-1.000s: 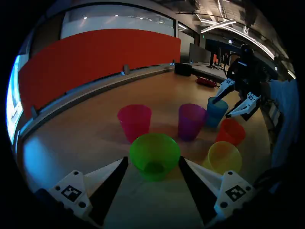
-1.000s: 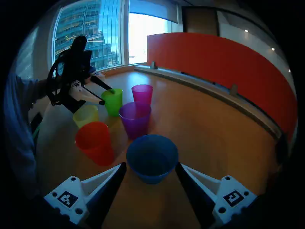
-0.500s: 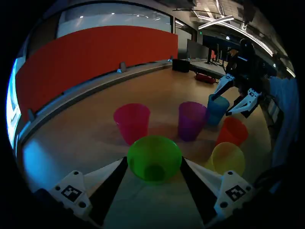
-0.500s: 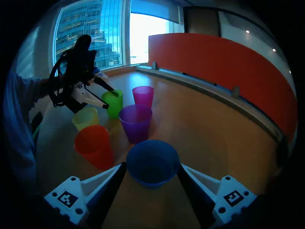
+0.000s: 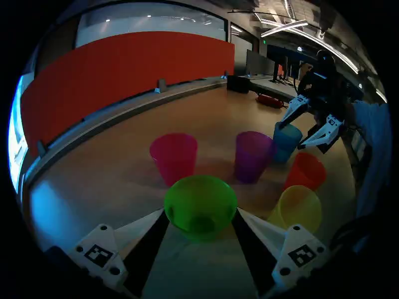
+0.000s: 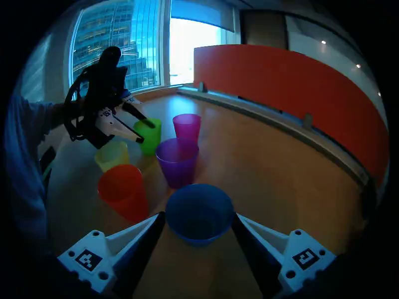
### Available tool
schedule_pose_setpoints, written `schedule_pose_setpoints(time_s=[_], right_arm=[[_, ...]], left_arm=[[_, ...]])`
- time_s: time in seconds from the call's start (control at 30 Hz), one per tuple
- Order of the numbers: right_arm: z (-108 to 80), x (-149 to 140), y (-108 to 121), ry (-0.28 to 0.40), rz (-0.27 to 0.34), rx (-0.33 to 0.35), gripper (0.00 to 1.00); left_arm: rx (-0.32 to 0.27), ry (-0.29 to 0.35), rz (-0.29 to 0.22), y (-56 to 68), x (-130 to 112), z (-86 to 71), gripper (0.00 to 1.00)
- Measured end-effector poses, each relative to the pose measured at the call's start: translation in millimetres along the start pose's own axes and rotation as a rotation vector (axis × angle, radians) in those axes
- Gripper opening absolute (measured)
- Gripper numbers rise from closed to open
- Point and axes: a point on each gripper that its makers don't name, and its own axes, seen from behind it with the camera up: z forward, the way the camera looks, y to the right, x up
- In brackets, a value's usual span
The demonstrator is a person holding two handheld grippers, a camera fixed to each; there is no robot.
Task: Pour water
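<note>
Each gripper clasps a cup at the near edge of a cluster on the wooden worktop (image 6: 279,164).

In the left gripper view, the left gripper (image 5: 199,211) has its jaws pressed against both sides of the green cup (image 5: 201,199). In the right gripper view, the right gripper (image 6: 198,215) has its jaws closed likewise on the blue cup (image 6: 199,207). Just beyond it stand the orange cup (image 6: 122,192) and the purple cup (image 6: 177,159), then the yellow cup (image 6: 112,154) and the pink cup (image 6: 186,125). A red wall panel (image 6: 299,84) runs behind.
</note>
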Motion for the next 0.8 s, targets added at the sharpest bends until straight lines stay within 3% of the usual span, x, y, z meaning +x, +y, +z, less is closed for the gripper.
schedule_pose_setpoints(time_s=[0.5,0.8], right_arm=[[9.6,-2.3,5.0,0.005,-0.033,-0.025,0.92],[6.6,9.3,5.3,0.058,-0.039,-0.052,0.91]], left_arm=[[0.016,0.035,0.005,-2.3,10.0,-10.1,0.86],[0.036,0.081,-0.003,-1.0,22.9,-22.3,0.86]])
